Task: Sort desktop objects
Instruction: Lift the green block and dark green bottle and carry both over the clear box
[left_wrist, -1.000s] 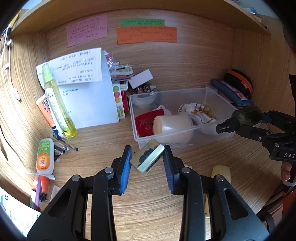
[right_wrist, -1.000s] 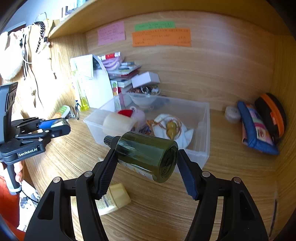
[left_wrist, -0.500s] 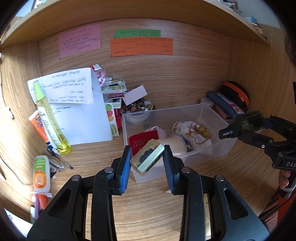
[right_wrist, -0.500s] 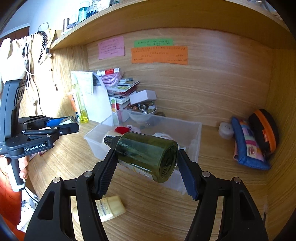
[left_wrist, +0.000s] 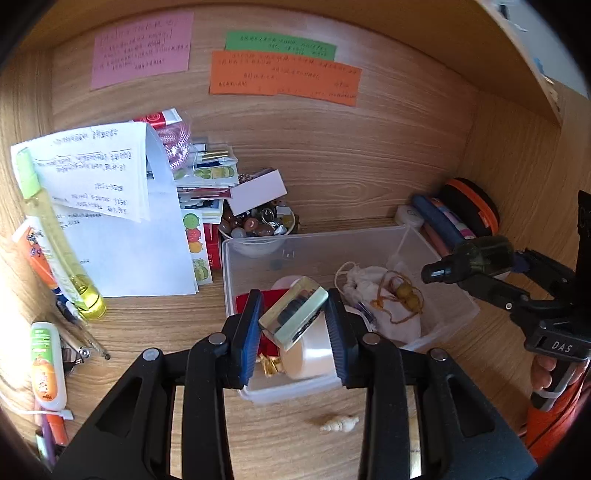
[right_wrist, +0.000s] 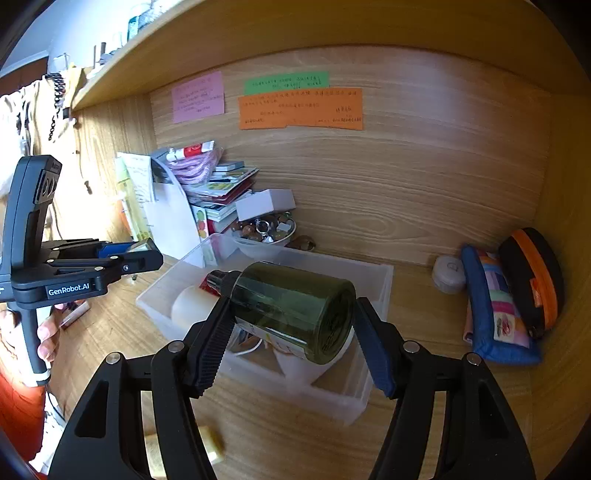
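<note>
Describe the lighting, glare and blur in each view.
Left wrist view: strong fisheye bending and dark corners; sunlight washes out the white tube at far left; the clear block in the left gripper glints. Right wrist view: warm daylight, a bright streak on the green bottle in the right gripper; the item at the bottom edge is blurred.

left gripper (left_wrist: 293, 325) clamped, right gripper (right_wrist: 291, 325) clamped (both loaded)

Over the last second the left gripper (left_wrist: 293, 325), clamped on a clear resin block (left_wrist: 293, 318), has moved from the bare desk in front of the clear plastic bin (left_wrist: 436, 254) to above its near end. The right gripper (right_wrist: 291, 328) has carried its dark green spray bottle (right_wrist: 291, 308) forward and now hangs over the bin's right part, the bin sliding lower in both wrist views.
</note>
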